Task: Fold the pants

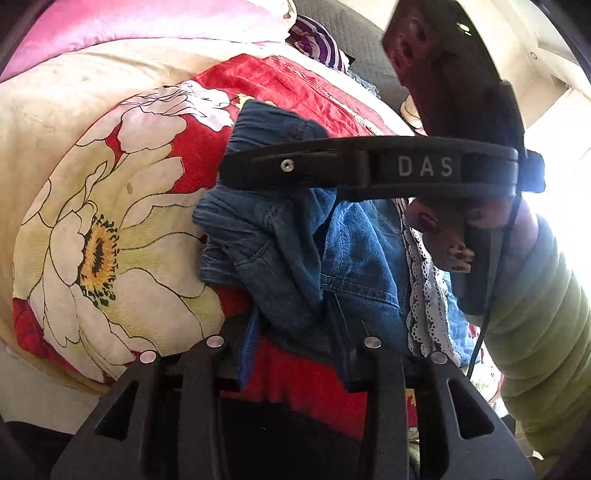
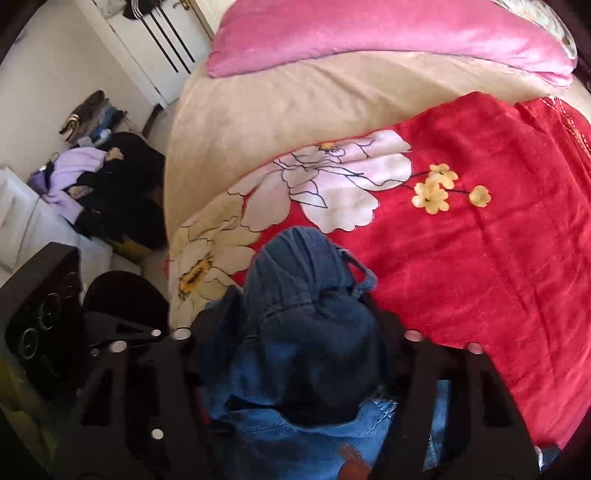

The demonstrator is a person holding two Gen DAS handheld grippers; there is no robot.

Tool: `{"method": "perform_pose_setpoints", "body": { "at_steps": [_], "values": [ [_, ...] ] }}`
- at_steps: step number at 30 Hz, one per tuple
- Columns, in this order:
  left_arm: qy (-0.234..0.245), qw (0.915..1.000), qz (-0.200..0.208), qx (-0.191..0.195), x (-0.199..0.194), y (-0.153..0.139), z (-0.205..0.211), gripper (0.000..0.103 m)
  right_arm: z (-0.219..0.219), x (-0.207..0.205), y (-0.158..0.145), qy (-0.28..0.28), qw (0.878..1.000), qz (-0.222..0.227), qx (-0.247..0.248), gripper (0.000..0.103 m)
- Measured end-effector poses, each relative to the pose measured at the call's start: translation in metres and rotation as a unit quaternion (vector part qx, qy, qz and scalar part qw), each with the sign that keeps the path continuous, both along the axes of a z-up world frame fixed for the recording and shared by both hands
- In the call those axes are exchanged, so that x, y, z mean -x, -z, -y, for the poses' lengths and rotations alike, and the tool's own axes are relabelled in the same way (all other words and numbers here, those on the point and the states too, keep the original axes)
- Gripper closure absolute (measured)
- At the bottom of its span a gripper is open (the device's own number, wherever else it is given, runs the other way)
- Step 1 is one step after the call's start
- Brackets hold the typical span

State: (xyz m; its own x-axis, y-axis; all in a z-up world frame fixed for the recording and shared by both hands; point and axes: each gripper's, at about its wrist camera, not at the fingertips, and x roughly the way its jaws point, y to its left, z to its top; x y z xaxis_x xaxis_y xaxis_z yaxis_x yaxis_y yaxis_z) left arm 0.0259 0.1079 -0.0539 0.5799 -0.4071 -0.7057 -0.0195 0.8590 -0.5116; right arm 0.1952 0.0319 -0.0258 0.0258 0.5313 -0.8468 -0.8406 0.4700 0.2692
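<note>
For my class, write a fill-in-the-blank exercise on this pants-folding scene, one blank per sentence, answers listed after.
1. The pants are made of blue ____.
2. The red blanket under them is printed with large ____.
3. The pillow at the far end of the bed is ____.
4. The right gripper bears the letters ____.

Answers: denim; flowers; pink; DAS

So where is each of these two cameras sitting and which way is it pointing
Left wrist: rides the left hand-held gripper, looking along the bed at bunched blue denim pants on a red floral blanket; the right hand-held gripper and a green-sleeved arm cross the view.
Right wrist: rides the right hand-held gripper, looking down across the bed toward a pink pillow; denim fills its jaws.
Shared: pants, blanket, pillow.
</note>
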Motion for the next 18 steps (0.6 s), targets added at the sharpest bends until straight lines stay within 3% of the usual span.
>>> {"method": "perform_pose_setpoints", "body": {
  "at_steps": [1, 4, 11, 18],
  "values": [
    [-0.001, 1.0, 0.001, 0.002, 0.0, 0.0, -0.001, 0.063, 0.004, 0.002, -0.004, 0.002, 1.0, 0.004, -0.007, 0.063],
    [-0.02, 0.9992, 0.021, 0.027, 0.004, -0.004, -0.007, 0.034, 0.023, 0.004, -0.021, 0.015, 0.999, 0.002, -0.039, 0.073],
    [-0.01, 0.9975, 0.025, 0.065, 0.0, -0.011, 0.006, 0.021, 0.091, 0.016, -0.06, 0.035, 0.992, 0.013, -0.118, 0.073],
    [0.03, 0.9926, 0.04, 0.11, -0.019, -0.024, 0.036, 0.018, 0.132, 0.021, -0.072, 0.054, 0.987, 0.023, -0.15, 0.073]
  ]
}}
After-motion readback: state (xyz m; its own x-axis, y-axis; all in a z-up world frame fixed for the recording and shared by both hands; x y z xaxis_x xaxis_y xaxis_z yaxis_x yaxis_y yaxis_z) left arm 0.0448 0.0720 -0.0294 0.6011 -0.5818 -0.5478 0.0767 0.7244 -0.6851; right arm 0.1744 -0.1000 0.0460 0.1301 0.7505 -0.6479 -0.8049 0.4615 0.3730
